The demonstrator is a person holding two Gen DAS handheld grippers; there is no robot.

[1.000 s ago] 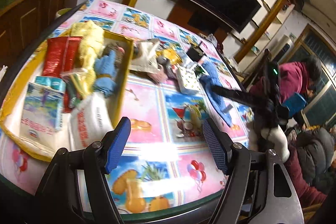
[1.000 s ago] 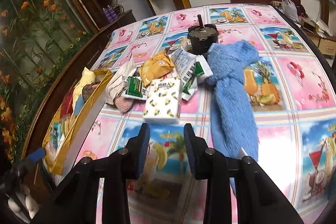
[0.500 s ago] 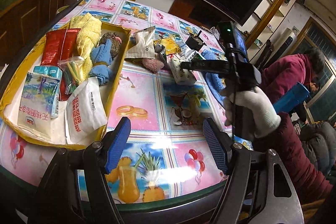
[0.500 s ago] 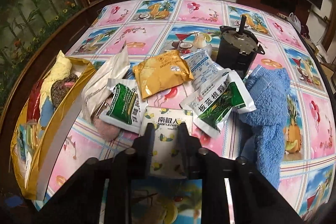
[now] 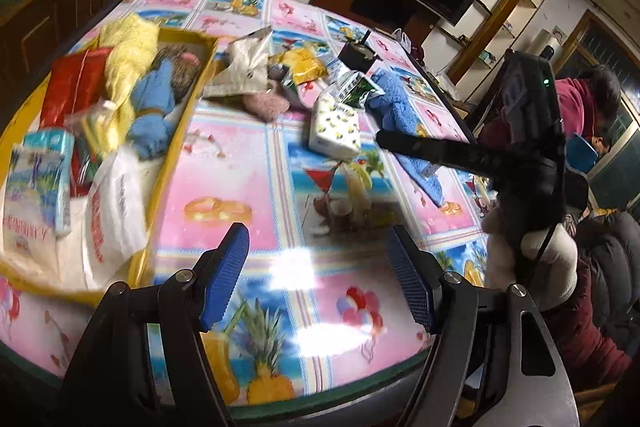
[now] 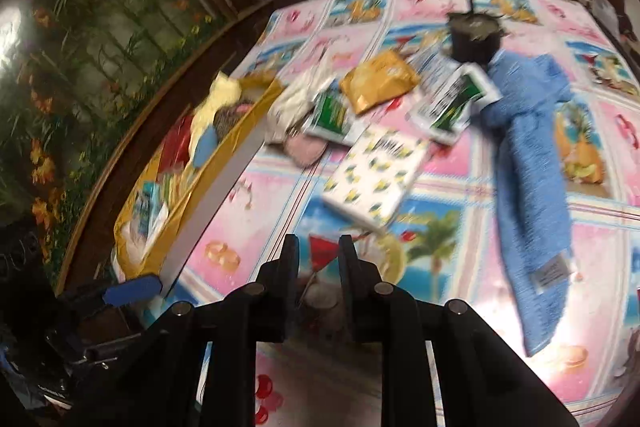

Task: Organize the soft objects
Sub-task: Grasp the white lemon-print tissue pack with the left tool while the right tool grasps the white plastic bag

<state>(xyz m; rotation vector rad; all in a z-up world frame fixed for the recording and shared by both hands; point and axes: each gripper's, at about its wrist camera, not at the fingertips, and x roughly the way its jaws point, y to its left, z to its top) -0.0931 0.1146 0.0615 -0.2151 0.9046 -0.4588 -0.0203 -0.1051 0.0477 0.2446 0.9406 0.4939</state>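
Left wrist view: our left gripper point(image 5: 316, 277) is hovering over bare counter point(image 5: 248, 187), fingers spread apart with nothing between them, presumably waiting its turn. The yellow tray point(image 5: 176, 151) at left is already holding a yellow cloth, blue cloth and packets, so we are judging it the sorting bin. The tissue pack point(image 5: 336, 131) is lying on the counter beside the blue towel point(image 5: 400, 103). Against a half second ago, the right gripper point(image 5: 380, 138) is lower and further back from the pile.

Right wrist view: the right gripper's fingers point(image 6: 289, 267) are nearly closed and empty; they have just been opening slightly. The tissue pack point(image 6: 376, 175) is lying ahead, untouched; half a second earlier the fingers were over it.
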